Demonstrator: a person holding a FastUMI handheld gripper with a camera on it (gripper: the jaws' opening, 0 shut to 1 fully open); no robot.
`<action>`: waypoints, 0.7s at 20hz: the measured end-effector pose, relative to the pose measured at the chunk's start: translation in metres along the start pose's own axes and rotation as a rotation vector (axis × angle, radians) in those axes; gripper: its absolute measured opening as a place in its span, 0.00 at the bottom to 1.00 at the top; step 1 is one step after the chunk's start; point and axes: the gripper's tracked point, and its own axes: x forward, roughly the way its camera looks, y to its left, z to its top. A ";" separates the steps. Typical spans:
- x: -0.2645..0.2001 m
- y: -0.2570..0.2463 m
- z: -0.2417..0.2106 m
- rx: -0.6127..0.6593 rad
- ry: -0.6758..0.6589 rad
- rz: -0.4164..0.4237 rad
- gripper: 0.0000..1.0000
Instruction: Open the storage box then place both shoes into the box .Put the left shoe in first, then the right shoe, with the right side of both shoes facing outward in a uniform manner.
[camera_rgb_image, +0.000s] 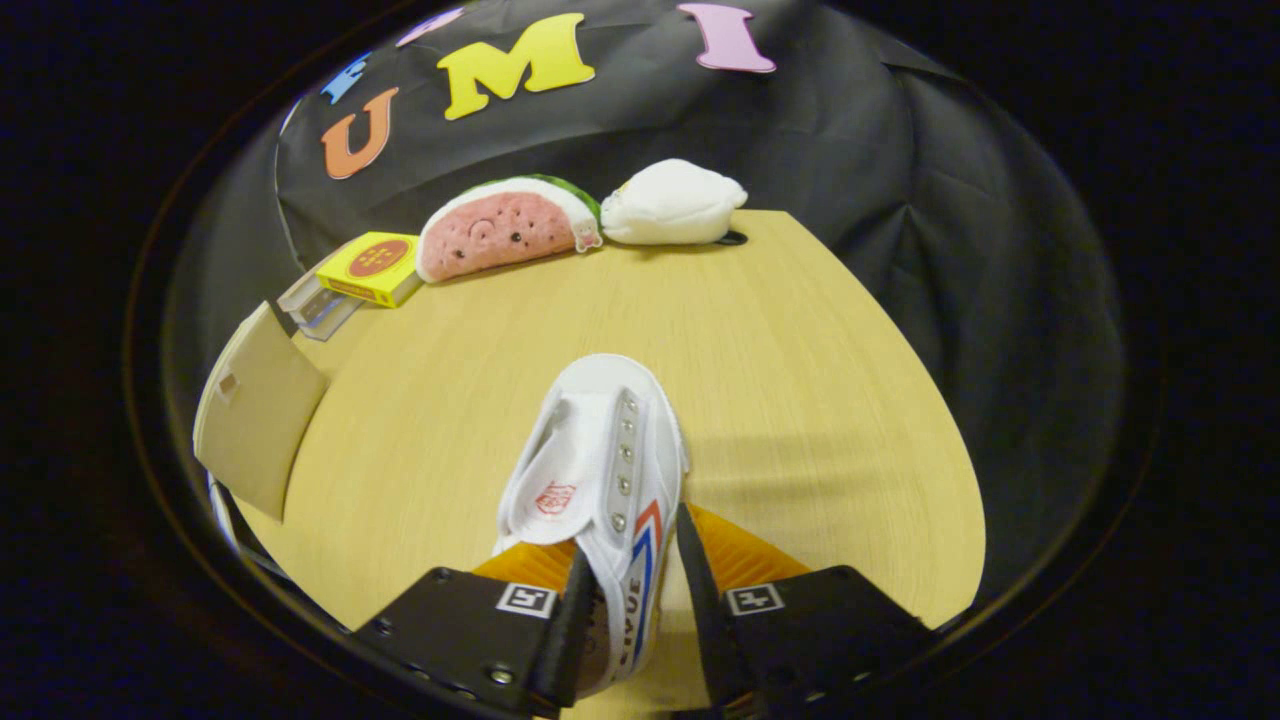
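Observation:
A white canvas shoe (600, 450) with a red and blue stripe on its side lies on the wooden table (800, 400), toe pointing away from me. My gripper (633, 532) is open and straddles the shoe's striped side wall near the heel. One finger (570, 620) is at the shoe's opening and the other finger (700, 590) is outside it, with a small gap to the wall. To the left of the shoe, a beige panel of the storage box (255, 410) stands tilted at the table's edge.
Along the far edge of the table lie a yellow box (378, 265) on a clear case, a watermelon-slice plush (500, 228) and a white plush (675, 203). Bare tabletop stretches to the right of the shoe.

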 end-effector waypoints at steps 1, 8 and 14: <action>-0.002 0.001 0.002 -0.004 0.010 -0.007 0.38; -0.009 -0.013 0.003 0.191 0.087 -0.053 0.00; -0.050 0.029 -0.001 0.372 0.113 -0.041 0.00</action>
